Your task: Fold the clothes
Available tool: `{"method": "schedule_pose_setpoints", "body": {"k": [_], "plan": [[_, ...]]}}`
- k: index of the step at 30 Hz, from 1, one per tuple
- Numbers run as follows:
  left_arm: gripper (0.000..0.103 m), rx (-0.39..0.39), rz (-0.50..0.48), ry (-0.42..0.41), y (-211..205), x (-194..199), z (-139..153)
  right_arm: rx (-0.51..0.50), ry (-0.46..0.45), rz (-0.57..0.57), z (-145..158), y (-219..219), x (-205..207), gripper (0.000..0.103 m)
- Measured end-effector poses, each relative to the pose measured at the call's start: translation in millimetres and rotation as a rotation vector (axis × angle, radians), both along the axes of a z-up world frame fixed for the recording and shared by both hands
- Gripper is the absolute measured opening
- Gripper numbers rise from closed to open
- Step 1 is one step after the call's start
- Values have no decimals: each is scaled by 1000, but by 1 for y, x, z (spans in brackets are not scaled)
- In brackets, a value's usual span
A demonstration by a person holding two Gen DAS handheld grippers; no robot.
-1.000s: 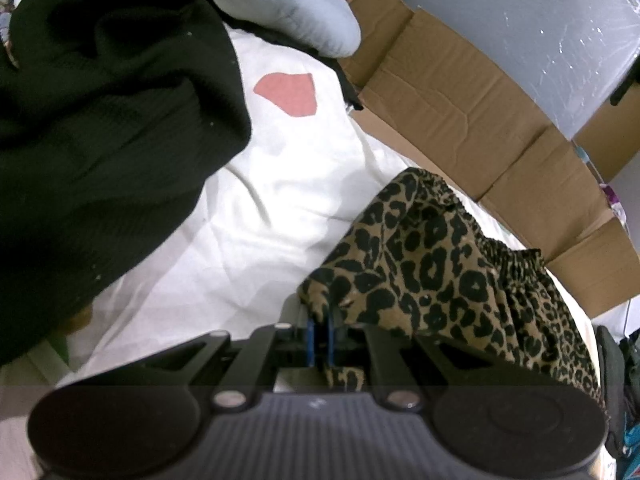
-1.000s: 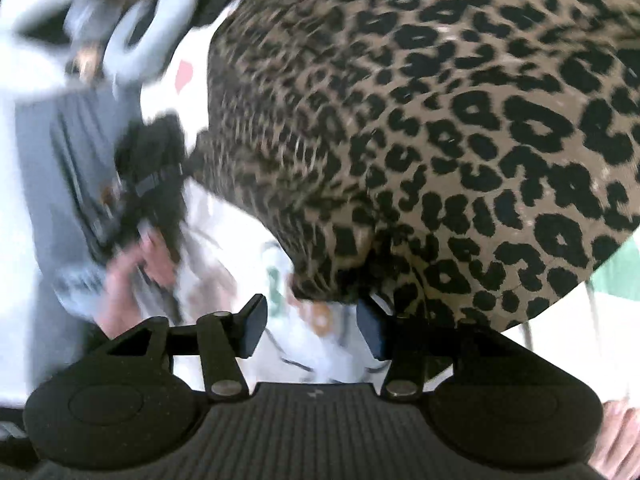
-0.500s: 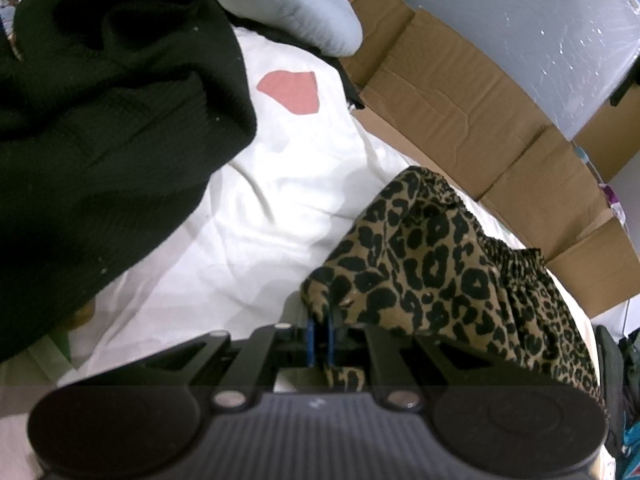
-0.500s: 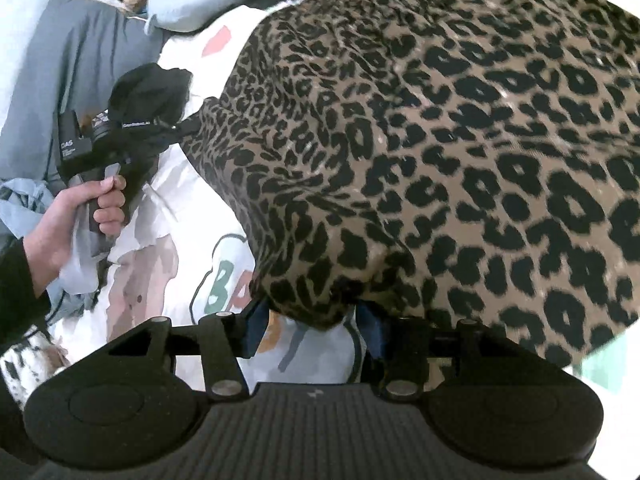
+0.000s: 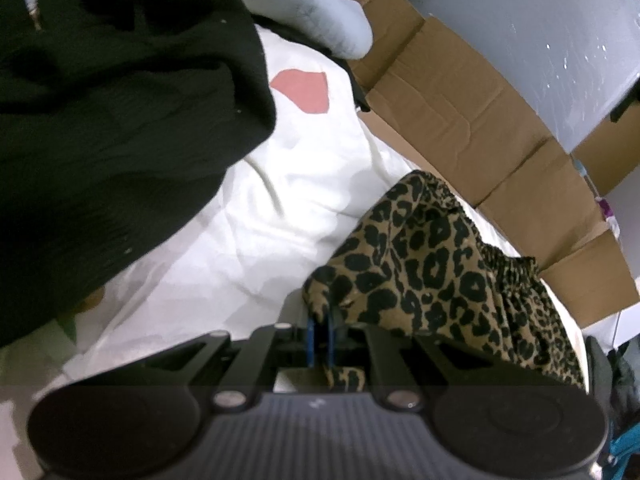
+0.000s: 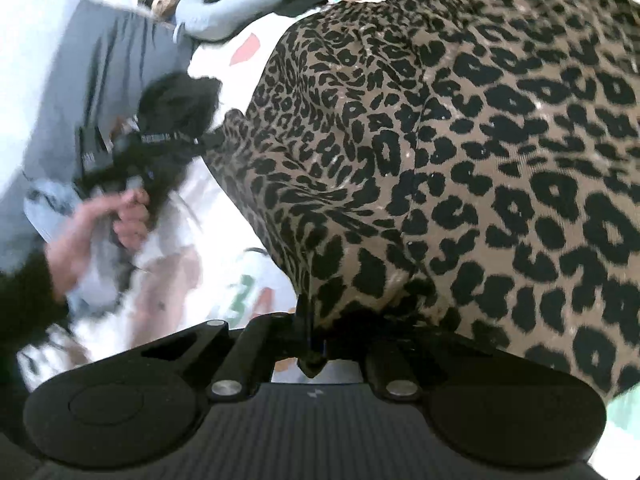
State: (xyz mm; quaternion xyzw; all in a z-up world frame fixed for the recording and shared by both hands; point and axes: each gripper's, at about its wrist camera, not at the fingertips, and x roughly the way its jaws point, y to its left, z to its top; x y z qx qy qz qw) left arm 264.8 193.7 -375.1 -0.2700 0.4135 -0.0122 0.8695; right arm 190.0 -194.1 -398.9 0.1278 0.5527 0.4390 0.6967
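Leopard-print garment [image 6: 440, 152] is spread on the white bed sheet [image 5: 256, 240], one corner clenched in each tool, left tool [image 5: 321, 336] and right tool [image 6: 314, 336]. Both corners should be lifted evenly and kept taut, so no crease is folded in.

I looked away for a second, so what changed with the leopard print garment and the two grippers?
The right gripper shut its fingers on the leopard print garment; a second ago they stood open around its edge. The left gripper kept its pinch on another corner, unmoved.
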Motion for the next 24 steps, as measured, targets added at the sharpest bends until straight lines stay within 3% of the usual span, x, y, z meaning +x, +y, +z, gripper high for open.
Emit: {"method": "schedule_pose_setpoints", "body": {"k": [3,9,14,17,24], "plan": [[6,-1,0,-2,4,-9,9,81,126,-28,5,-8,5,3],[6,-54,40,-8,18,-28,28,230,475,-144,-14,-24,11,2],[6,-60,63,-1,25,-42,35,255,653,-221,-40,-25,6,2],[6,-60,87,19,31,-47,27,212,670,-225,-52,-19,1,2],[7,-35,128,43,38,-55,9,50,557,-194,-62,0,-4,3]]}}
